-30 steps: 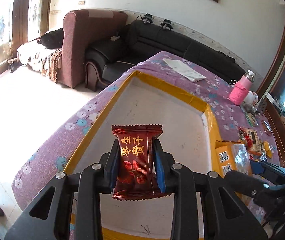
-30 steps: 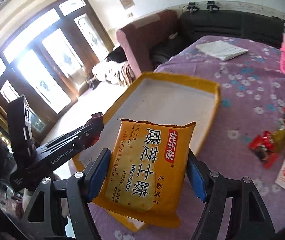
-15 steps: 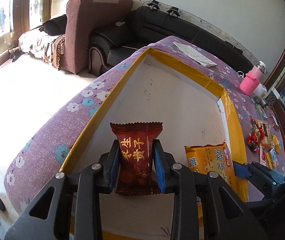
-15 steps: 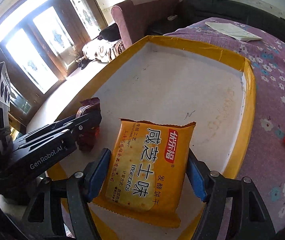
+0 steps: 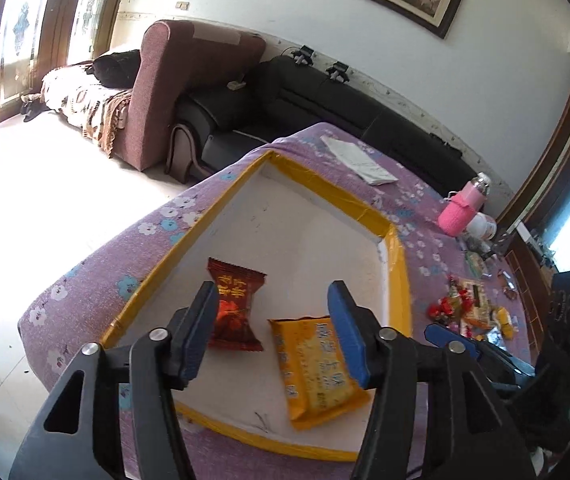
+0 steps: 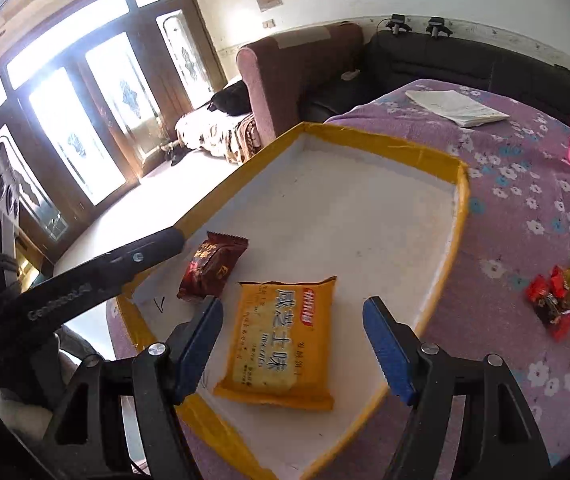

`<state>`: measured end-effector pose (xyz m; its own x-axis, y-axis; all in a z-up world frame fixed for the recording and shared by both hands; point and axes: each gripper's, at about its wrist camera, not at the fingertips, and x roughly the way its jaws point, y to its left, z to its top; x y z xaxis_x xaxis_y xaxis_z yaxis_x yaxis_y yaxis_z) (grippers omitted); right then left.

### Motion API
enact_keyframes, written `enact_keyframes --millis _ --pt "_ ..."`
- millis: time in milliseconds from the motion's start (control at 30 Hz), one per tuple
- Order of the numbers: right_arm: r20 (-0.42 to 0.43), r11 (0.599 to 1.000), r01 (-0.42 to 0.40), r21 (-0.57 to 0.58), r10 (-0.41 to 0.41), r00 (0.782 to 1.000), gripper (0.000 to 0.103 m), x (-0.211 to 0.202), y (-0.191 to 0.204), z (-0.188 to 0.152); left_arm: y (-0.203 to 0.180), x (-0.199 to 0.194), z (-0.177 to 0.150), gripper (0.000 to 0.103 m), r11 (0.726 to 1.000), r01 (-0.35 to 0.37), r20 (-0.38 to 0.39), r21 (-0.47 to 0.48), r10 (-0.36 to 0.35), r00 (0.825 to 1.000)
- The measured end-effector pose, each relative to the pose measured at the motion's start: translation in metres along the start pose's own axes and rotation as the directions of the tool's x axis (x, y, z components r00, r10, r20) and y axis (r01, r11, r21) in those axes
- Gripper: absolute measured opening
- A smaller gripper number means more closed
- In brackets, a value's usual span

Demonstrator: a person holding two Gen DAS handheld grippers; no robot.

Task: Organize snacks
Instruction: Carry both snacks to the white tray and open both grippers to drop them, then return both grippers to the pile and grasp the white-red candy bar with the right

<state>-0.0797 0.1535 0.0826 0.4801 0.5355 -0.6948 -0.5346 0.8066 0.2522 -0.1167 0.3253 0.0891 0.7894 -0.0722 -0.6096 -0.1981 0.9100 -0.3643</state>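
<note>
Both the left gripper [image 5: 273, 322] and right gripper [image 6: 291, 340] hang released over the tray [image 6: 437, 160]; the red candy [image 6: 213, 266] and biscuit packet [image 6: 281, 340] lie near its front edge; a careless withdrawal could snag either wrapper.

One tray [image 6: 425, 156] holds two snacks: one red packet [image 6: 213, 266], one yellow packet [image 6: 281, 340].

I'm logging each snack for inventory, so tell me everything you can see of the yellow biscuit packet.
The yellow biscuit packet is a flat, rectangular, glossy plastic pillow pack with crimped ends, a red logo patch and dark Chinese characters plus "Biscuits". It looks sealed. It lies face up on the white floor of the yellow-rimmed tray, near the front corner, beside but apart from the dark red snack. Nothing grips it: the right gripper is open above it.
</note>
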Motion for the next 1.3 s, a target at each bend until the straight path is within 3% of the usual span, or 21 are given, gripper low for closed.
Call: enact_keyframes --millis 167,300,400,633,800,867,1000,1100,1200,1267,1300 --pt "0.039 0.982 0.106 0.158 -0.113 0.993 0.074 -0.039 -0.101 -0.01 -0.038 -0.006 -0.013 0.061 0.991 0.123 -0.028 0.044 -0.122 0.992" --pt "0.035 0.92 0.198 0.337 -0.222 0.974 0.075 -0.07 -0.201 -0.022 -0.063 -0.006 -0.021 0.061 0.98 0.187 -0.054 0.064 -0.184 0.981" --pt "-0.003 0.892 0.234 0.386 -0.253 0.968 0.074 -0.071 -0.24 -0.027 -0.083 0.001 -0.026 0.061 0.971 0.226 -0.095 0.08 -0.218 0.971" --pt "-0.071 0.884 0.287 0.37 -0.281 0.957 0.068 -0.027 -0.249 -0.026 -0.124 0.024 -0.04 0.061 0.952 0.293 -0.222 0.09 -0.267 0.938" --pt "-0.074 0.881 0.37 0.294 -0.365 0.928 0.063 -0.011 -0.238 -0.025 -0.144 0.054 -0.039 0.061 0.948 0.315 -0.277 0.054 -0.289 0.916" --pt "-0.077 0.869 0.431 0.243 -0.426 0.901 0.033 -0.007 -0.233 -0.025 -0.152 0.07 -0.041 0.061 0.947 0.319 -0.304 0.038 -0.293 0.906" --pt "-0.082 0.871 0.438 0.223 -0.431 0.899 0.027 -0.012 -0.233 -0.031 -0.175 0.111 -0.045 0.061 0.951 0.31 -0.365 0.009 -0.285 0.886" --pt "-0.092 0.875 0.407 0.261 -0.397 0.913 0.027 -0.022 -0.238 -0.036 -0.19 0.136 -0.049 0.06 0.956 0.291 -0.387 0.029 -0.257 0.886" --pt "-0.099 0.882 0.371 0.291 -0.358 0.928 0.027 -0.028 -0.243 -0.038 -0.211 0.162 -0.051 0.06 0.959 0.252 -0.387 0.129 -0.185 0.903" --pt "-0.098 0.887 0.34 0.313 -0.326 0.94 0.027 -0.03 -0.249 -0.038 -0.229 0.179 -0.055 0.059 0.942 0.234 -0.388 0.242 -0.127 0.913" --pt "-0.097 0.889 0.325 0.323 -0.311 0.945 0.027 -0.03 -0.251 -0.038 -0.235 0.184 -0.058 0.049 0.93 0.227 -0.389 0.289 -0.102 0.916"
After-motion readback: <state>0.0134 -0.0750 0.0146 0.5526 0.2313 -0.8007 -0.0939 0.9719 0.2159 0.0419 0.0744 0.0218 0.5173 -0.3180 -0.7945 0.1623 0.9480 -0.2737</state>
